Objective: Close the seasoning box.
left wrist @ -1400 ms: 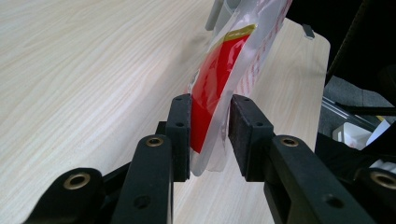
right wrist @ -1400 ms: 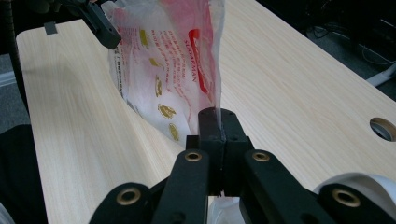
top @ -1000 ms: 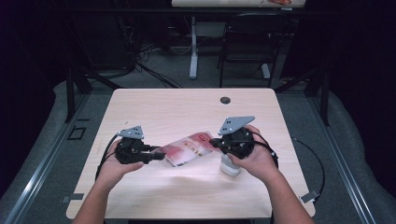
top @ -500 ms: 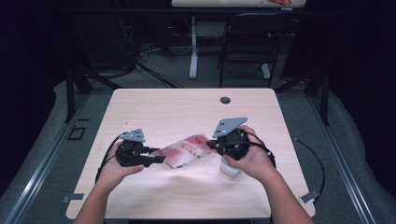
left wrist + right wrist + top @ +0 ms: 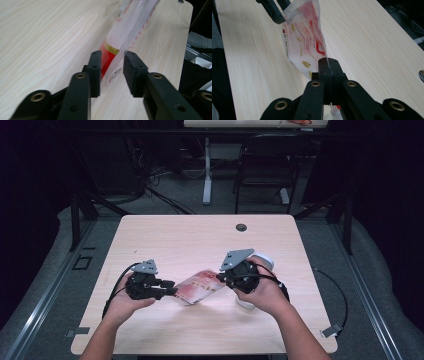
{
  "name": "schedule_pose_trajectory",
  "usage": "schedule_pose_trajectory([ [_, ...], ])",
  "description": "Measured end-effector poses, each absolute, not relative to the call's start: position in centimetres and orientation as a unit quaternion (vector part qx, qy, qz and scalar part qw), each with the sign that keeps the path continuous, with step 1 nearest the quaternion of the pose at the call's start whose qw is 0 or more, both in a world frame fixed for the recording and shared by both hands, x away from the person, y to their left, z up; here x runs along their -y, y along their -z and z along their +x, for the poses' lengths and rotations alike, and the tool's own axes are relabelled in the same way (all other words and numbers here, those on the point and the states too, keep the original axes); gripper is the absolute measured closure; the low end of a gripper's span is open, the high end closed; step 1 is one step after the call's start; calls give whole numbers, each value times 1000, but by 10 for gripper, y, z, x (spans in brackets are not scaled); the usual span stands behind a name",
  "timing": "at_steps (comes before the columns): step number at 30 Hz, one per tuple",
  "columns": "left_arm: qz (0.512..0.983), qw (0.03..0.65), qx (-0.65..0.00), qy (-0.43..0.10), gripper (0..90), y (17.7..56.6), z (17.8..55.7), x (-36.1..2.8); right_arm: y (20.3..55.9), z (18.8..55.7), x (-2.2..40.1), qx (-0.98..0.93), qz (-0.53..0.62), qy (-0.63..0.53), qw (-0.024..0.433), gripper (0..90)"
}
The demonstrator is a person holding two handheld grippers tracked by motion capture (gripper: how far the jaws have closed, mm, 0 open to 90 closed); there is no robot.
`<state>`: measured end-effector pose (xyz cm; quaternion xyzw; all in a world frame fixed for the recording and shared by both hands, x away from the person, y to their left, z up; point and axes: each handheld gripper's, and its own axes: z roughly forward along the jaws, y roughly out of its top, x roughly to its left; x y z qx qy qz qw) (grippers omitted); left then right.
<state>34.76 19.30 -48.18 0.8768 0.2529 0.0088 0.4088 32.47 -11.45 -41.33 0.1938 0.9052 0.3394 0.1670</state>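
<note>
Jaws: right gripper (image 5: 329, 65) clamps red-white pouch (image 5: 303, 40) | left gripper (image 5: 112, 65) closing, unpressed — glossy, crinkled

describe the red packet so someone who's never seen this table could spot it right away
On the pale wooden table, look near the front edge, between the person's two hands. The packet hangs there: the right gripper pinches one end and the other end sits between the left gripper jaws. It is the one red and white printed plastic thing, unlike the plain white object under the right hand.
</note>
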Motion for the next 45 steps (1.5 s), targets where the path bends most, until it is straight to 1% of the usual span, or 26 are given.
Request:
schedule_pose_trajectory([
  [2, 877, 406, -256, -7, 731, 485, 349, -193, 414, 325, 113, -905, 193, -340, 165, 900],
  [6, 875, 408, -261, -14, 752, 487, 350, -193, 415, 325, 111, -903, 194, -346, 164, 900],
  [17, 877, 403, -261, -19, 760, 490, 350, -192, 416, 325, 111, -900, 197, -355, 160, 900],
  [24, 879, 399, -259, -21, 775, 494, 350, -186, 407, 325, 106, -895, 191, -363, 172, 900],
  [34, 887, 384, -257, -18, 773, 499, 349, -178, 401, 325, 99, -897, 182, -364, 175, 900],
  [45, 882, 402, -246, -12, 734, 491, 345, -181, 400, 322, 92, -899, 173, -366, 168, 877],
])
